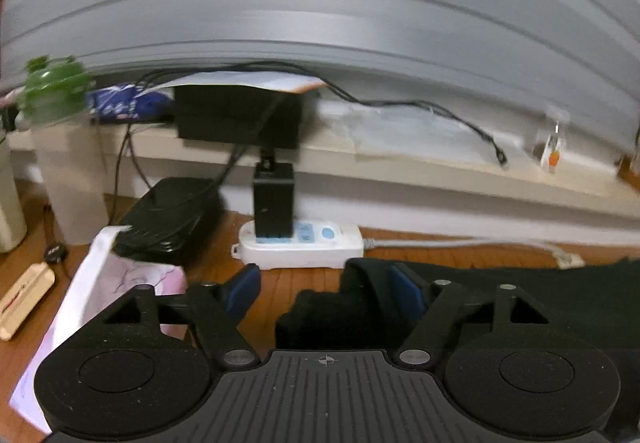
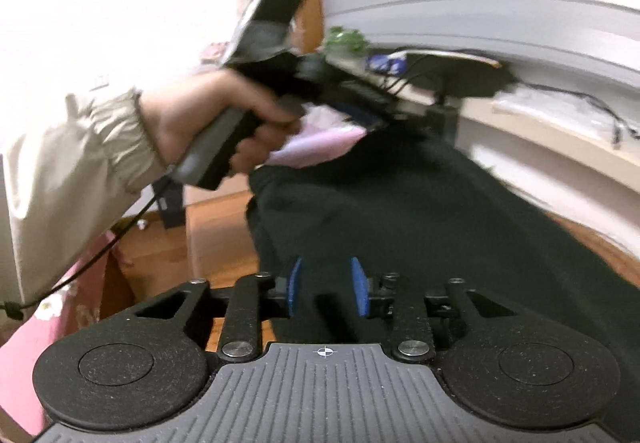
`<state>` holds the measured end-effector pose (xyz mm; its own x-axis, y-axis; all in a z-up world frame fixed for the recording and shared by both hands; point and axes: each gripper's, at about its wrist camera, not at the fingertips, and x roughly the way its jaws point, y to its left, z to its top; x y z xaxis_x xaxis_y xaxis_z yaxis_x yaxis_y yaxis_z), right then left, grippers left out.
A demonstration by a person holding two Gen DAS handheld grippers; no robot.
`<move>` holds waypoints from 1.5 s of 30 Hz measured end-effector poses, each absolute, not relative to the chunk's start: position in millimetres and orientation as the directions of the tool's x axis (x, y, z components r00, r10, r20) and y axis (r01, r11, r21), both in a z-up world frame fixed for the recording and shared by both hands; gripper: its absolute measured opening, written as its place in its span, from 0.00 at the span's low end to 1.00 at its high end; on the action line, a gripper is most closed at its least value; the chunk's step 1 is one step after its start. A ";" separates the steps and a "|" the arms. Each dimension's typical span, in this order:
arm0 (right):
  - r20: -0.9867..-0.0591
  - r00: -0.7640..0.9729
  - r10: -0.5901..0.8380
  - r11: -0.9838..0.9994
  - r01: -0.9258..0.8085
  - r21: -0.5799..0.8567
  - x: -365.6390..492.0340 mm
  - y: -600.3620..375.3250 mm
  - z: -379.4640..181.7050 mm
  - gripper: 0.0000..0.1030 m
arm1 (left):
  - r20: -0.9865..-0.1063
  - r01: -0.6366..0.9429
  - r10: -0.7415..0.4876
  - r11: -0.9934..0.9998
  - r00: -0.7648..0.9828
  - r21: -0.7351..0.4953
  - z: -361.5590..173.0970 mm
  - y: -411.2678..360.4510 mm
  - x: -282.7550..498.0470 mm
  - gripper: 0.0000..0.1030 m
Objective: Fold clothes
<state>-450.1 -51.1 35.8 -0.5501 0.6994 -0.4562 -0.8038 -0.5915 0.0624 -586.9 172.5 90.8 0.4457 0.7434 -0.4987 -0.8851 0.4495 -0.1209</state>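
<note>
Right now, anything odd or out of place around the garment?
The black garment lies bunched on the wooden floor, not flat. A white power strip with a black adapter plugged in sits right beside its edge, and a loose cable trails off the ledge above.

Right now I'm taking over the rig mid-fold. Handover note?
Left gripper: open, with a bunched edge of the dark garment between its pads, not pinched.
Right gripper: jaws narrow over the same garment; the blur hides whether it grips.
Garment: rumpled on the wooden floor, with a pink item beside it and a power strip just beyond.
Done: no neat fold visible yet.
Left: probably grip the edge, fold over, flatten.
</note>
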 end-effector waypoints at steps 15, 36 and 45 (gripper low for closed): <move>-0.532 -0.258 0.806 -0.311 -0.950 -0.010 -306.4 -112.4 31.5 0.28 | -0.422 -0.769 0.669 0.627 0.612 -0.120 106.1 131.7 -482.4 0.98; -0.564 -0.097 0.820 -0.079 -0.995 0.057 -206.9 -175.3 -10.7 0.28 | -0.570 -0.694 0.597 0.717 0.565 0.063 24.6 144.4 -356.6 1.00; -0.525 -0.217 0.823 -0.140 -0.973 0.184 -187.0 -174.8 -17.9 0.41 | -0.568 -0.694 0.600 0.717 0.564 0.069 24.5 145.3 -356.1 1.00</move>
<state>-187.0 -174.8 -17.9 -0.2172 0.8227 -0.5253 -0.9730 -0.1395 0.1838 -356.1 145.3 24.5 0.5635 0.6001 -0.5678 -0.6940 0.7167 0.0686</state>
